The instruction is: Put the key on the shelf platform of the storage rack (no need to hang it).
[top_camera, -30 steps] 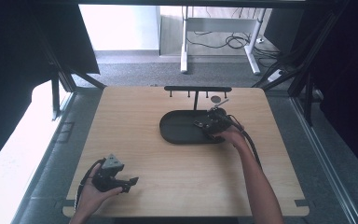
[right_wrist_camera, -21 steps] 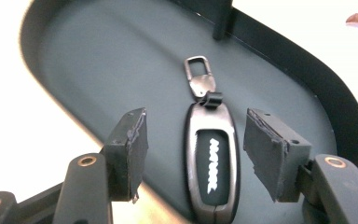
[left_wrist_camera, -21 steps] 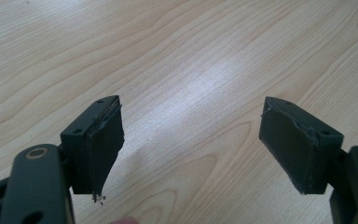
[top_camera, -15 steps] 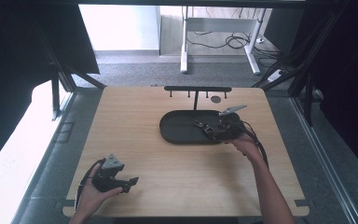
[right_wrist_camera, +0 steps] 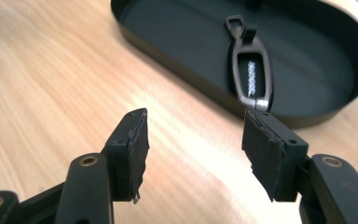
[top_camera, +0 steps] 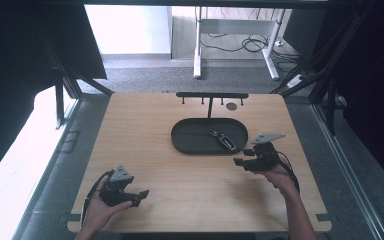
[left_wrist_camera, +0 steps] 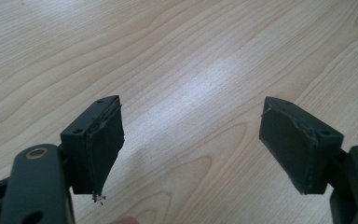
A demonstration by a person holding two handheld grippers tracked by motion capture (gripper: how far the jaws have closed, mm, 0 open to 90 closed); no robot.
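So on my table (top_camera: 180,190) the tray (top_camera: 190,142) sits toward the far middle, key fob (top_camera: 223,139) lying in its right half. A hook rack (top_camera: 211,95) stands right behind it. My right gripper (top_camera: 242,158) is just off the tray's right end, left gripper (top_camera: 139,196) near the front-left corner.

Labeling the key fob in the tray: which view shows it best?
Right gripper view: the key fob lies close and sharp in the black tray, loop end away. High view shows it small. Left gripper view faces bare table.

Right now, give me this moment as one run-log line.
right gripper: open, beside tray, holds nothing | left gripper: open, near table edge | key fob: lying in black oval tray | table: wood
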